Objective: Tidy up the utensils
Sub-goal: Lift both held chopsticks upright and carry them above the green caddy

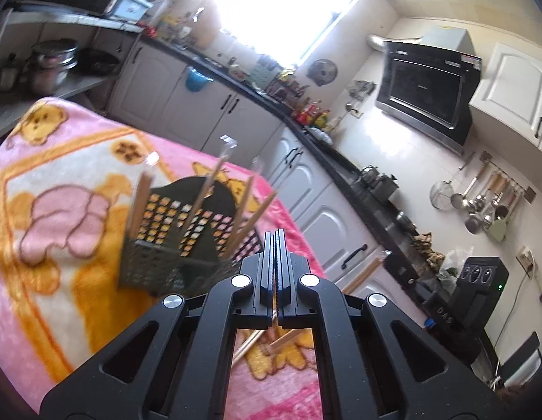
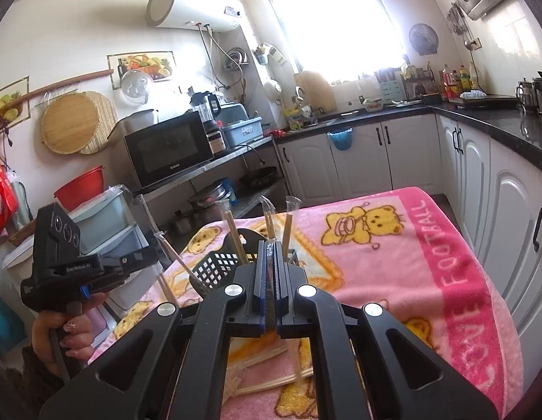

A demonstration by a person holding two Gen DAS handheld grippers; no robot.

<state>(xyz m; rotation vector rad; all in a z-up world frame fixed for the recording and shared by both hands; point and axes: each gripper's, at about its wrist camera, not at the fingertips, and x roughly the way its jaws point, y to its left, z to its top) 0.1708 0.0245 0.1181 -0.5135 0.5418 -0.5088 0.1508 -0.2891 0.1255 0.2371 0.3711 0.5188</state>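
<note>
Here, the left gripper point(image 1: 275, 236) has its jaws pressed together on a wrapped pair of chopsticks point(image 1: 361, 274); the wooden sticks pass under the fingers and emerge at the lower right of the tool. The black perforated utensil basket point(image 1: 173, 245) stands on the pink bear-print blanket point(image 1: 61, 182) just ahead and to the left of the gripper tip. Several wrapped chopsticks stand upright or leaning in the basket point(image 2: 215, 266), their clear wrapper ends projecting above the rim.

In the right wrist view, the right gripper point(image 2: 269, 255) is likewise closed, pinching a clear-wrapped chopstick pair point(image 2: 269, 262) between its pads. More loose chopsticks point(image 2: 257, 381) lie flat on the blanket point(image 2: 393, 245) beneath the tool. At the left edge, a hand point(image 2: 69, 332) grips the handle of the other gripper unit. Behind the blanket-covered surface are a microwave point(image 2: 169, 150), white cabinets point(image 2: 361, 161) and a dark countertop point(image 2: 498, 119).
</note>
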